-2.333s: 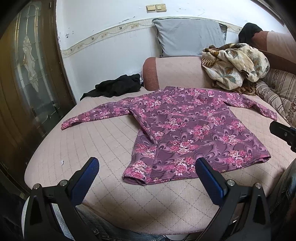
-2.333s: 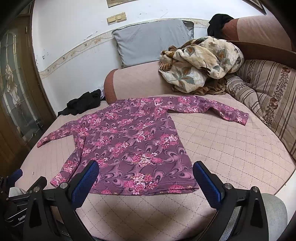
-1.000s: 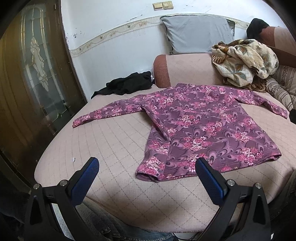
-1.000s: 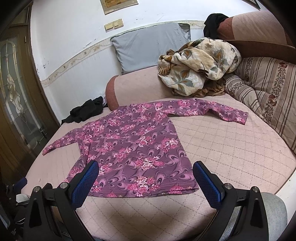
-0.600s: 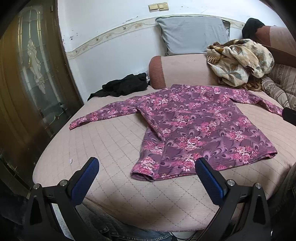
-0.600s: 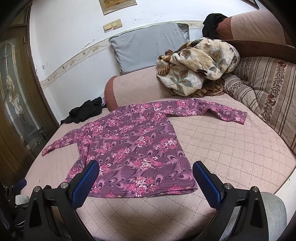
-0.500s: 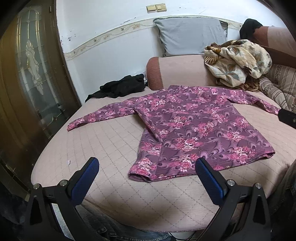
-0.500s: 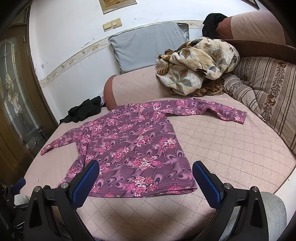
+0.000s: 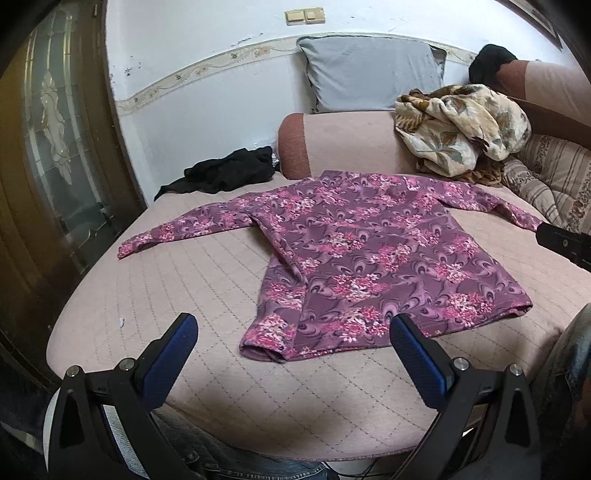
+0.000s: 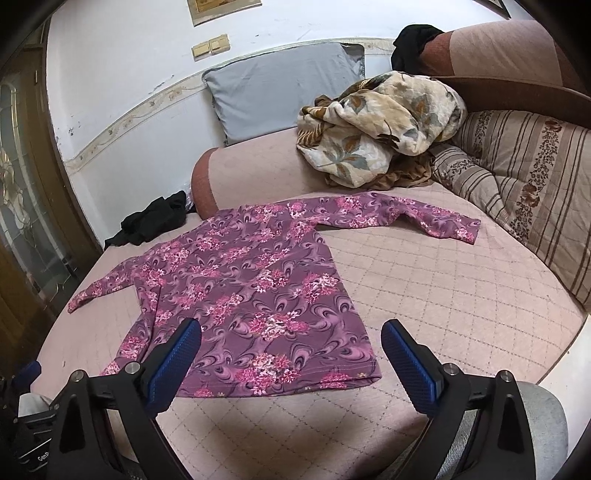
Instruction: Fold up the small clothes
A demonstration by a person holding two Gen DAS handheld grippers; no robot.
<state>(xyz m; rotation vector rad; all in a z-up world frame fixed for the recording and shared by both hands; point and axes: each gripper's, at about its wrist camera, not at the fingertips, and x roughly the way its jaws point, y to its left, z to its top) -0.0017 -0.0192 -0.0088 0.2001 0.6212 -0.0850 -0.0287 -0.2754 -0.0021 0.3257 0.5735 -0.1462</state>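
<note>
Flat on the pink quilted bed (image 9: 192,280): purple floral long-sleeved top (image 9: 373,254), both sleeves spread outward, hem toward the near edge. Just short of that hem, left gripper (image 9: 293,354) and right gripper (image 10: 291,354), jaws spread wide, holding nothing. Farther back, black garment (image 9: 225,175) by the wall, grey pillow (image 9: 369,74), crumpled floral blanket (image 10: 380,129).

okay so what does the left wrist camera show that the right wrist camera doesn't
Left wrist only: the whole left sleeve out flat and the door's tall glass panel. Right wrist only: the whole right sleeve, the striped quilt and a picture frame. Both: the floral top, grey pillow, crumpled blanket and black garment.
</note>
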